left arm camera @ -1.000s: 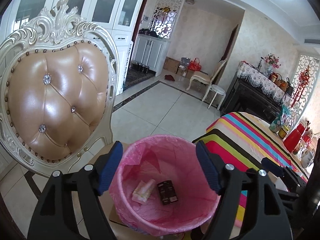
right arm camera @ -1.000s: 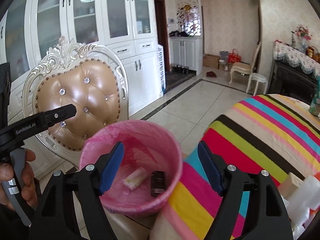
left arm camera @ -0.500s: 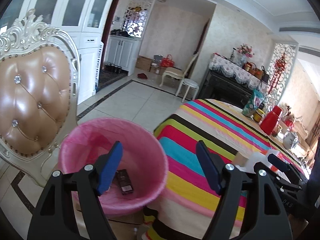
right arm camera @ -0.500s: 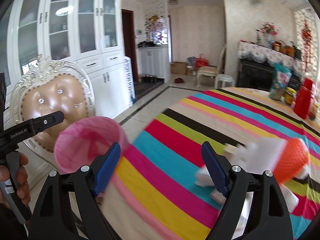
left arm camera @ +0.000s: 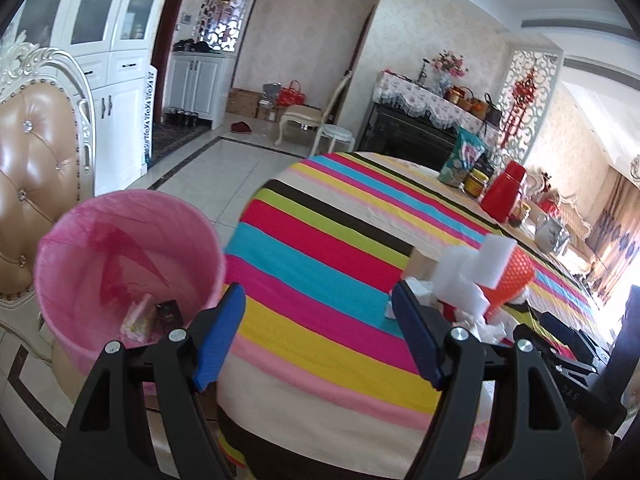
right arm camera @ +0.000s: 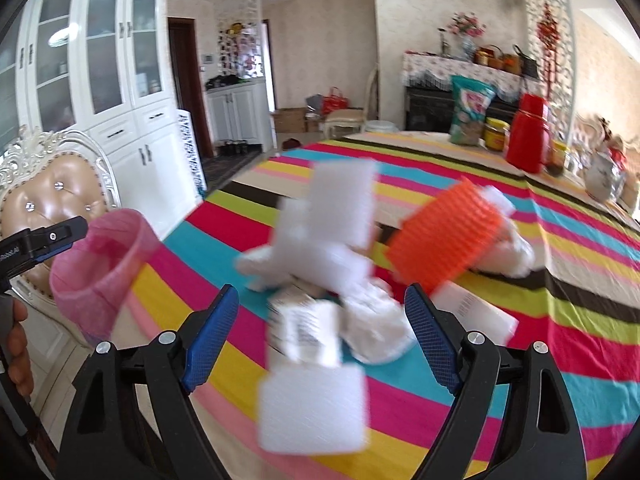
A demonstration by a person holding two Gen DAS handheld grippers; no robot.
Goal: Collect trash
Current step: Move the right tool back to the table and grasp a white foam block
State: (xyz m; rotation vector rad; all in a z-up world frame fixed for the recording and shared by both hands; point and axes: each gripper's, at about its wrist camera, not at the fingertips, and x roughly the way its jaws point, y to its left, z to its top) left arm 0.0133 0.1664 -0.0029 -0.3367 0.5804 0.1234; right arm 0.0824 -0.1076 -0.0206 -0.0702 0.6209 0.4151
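Observation:
A pink-lined trash bin (left arm camera: 124,264) stands left of the striped table (left arm camera: 320,248); a dark packet (left arm camera: 170,312) and a pale wrapper (left arm camera: 138,316) lie in it. The bin also shows in the right wrist view (right arm camera: 100,268). A trash pile lies on the table: white foam blocks (right arm camera: 340,208), an orange mesh sleeve (right arm camera: 444,236), crumpled tissue (right arm camera: 372,320), a labelled white box (right arm camera: 308,332), a white foam pad (right arm camera: 312,412). My right gripper (right arm camera: 322,332) is open, over the pile. My left gripper (left arm camera: 318,336) is open and empty by the bin.
A tan tufted chair (left arm camera: 32,168) stands behind the bin. At the table's far end are a snack bag (right arm camera: 468,112), a jar (right arm camera: 496,134), a red thermos (right arm camera: 528,140) and a teapot (right arm camera: 600,176). White cabinets (right arm camera: 100,80) line the left wall.
Both grippers have swung right, away from the bin. The right one has come over the trash pile on the table. Both stay open and empty.

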